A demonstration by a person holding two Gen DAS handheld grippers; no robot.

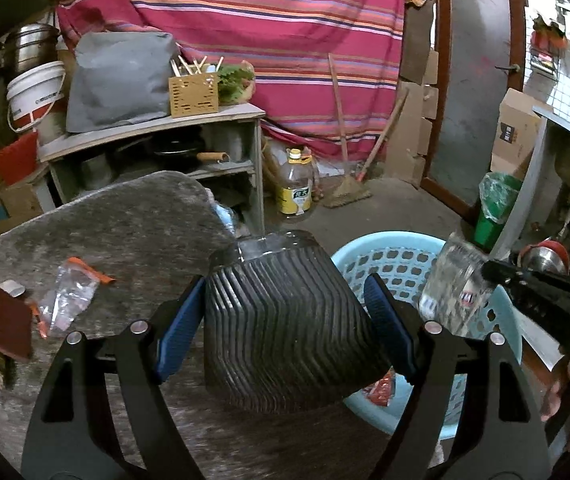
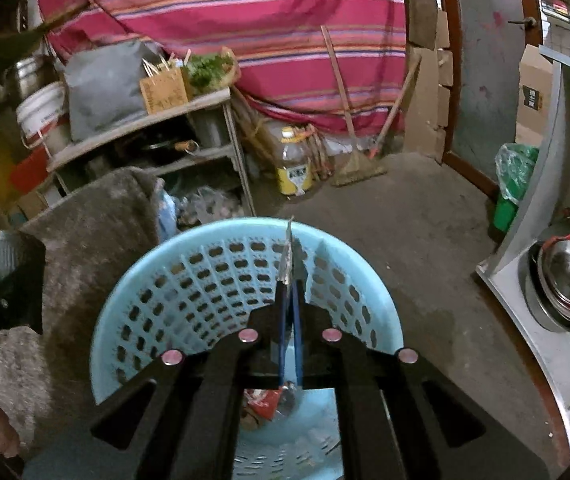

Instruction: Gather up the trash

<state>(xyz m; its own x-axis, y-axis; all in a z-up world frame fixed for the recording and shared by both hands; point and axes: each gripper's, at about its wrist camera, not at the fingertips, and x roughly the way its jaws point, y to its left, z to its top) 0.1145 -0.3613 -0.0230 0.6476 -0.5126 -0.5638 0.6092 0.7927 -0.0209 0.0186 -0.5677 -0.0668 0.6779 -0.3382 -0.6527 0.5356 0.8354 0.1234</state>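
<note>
Left claw (image 1: 289, 312) grips ribbed black cup (image 1: 285, 328) | base pointing away

The blue basket (image 2: 245, 236) has its near rim hidden behind the gripper. The clear wrapper (image 1: 451, 284) is blurred, its label perhaps unreadable.

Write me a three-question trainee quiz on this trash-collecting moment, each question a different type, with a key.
1. True or false: the left tongs hold a ribbed black container.
2. Multiple choice: the thin clear wrapper pinched in the right tongs hangs over
A. the green bin
B. the light blue basket
C. the white bucket
3. Fill in: on the grey-covered table lies a clear zip bag with an ______ strip.

Key: 1 true; 2 B; 3 orange
</note>
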